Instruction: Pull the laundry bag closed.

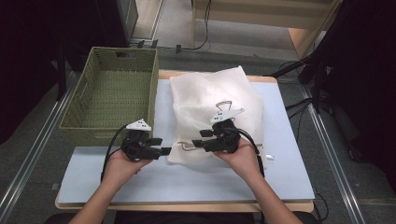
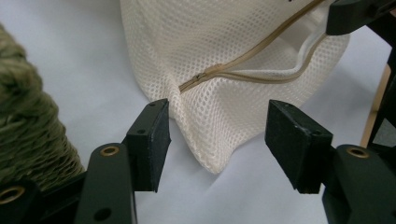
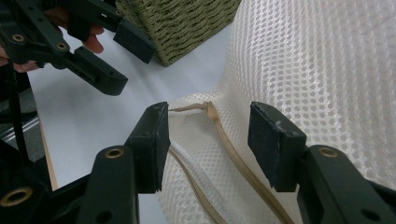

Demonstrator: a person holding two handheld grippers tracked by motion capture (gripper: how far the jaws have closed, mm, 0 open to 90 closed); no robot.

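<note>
The white mesh laundry bag [image 1: 215,116] serves as the landmark: it lies on the pale blue table mat [image 1: 187,179], its mouth edge towards the person. To its left stands the green woven basket [image 1: 112,95], just beside the bag and, as far as the high view shows, with nothing in it. Whatever the bag holds is hidden by the mesh; it bulges as if stuffed.

Just off the bag's near-left corner sits the left gripper [image 1: 161,146], held in the left hand [image 1: 122,163]. Its jaws stand well apart, with the bag's corner [image 2: 210,154] hanging between the pads and touching neither. The tan drawstring [image 2: 243,74] runs along the hem above that corner.

Over the bag's near edge the right gripper [image 1: 201,139], in the right hand [image 1: 243,156], is also parted, its pads either side of the drawstring [image 3: 233,149] without pinching it — the cord lies loose on the mesh.

The risks, as I judge them: a closing jaw may catch only the slippery cord and not the fabric, so the mouth cinches rather than opens; or the left pads may nip only the tip of the corner and let it slide out when lifted. The two grippers sit near each other and could knock — and a snagged mesh hole might drag the whole bag against the basket.
</note>
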